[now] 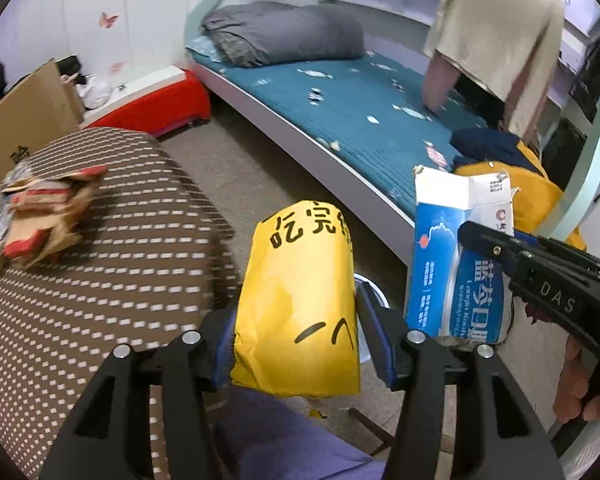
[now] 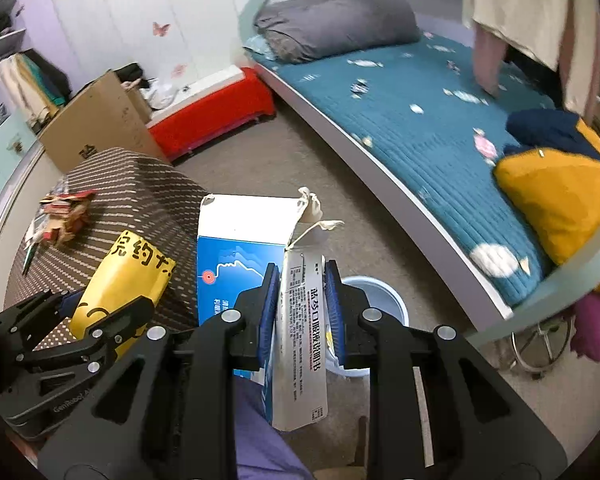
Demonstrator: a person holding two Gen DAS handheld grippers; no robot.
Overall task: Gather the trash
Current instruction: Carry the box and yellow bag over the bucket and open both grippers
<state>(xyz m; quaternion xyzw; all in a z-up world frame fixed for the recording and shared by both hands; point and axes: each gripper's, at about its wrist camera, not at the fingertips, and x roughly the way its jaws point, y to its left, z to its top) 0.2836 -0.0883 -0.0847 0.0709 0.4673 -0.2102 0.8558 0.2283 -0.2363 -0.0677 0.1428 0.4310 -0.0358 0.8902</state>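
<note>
My left gripper (image 1: 296,344) is clenched on the yellow paper bag (image 1: 300,300), both blue pads pressing its sides. My right gripper (image 2: 302,316) grasps the torn blue-and-white box (image 2: 240,256) by its folded white flap. Both pieces of trash are held in the air. The pale blue bin (image 2: 380,300) stands on the floor right behind the box, at about 1 o'clock from the right fingers. More crumpled wrappers (image 2: 64,220) lie on the brown dotted cover (image 2: 148,200), at 10 o'clock (they are a little blurred). The bed (image 2: 420,120) is at 2 o'clock.
</note>
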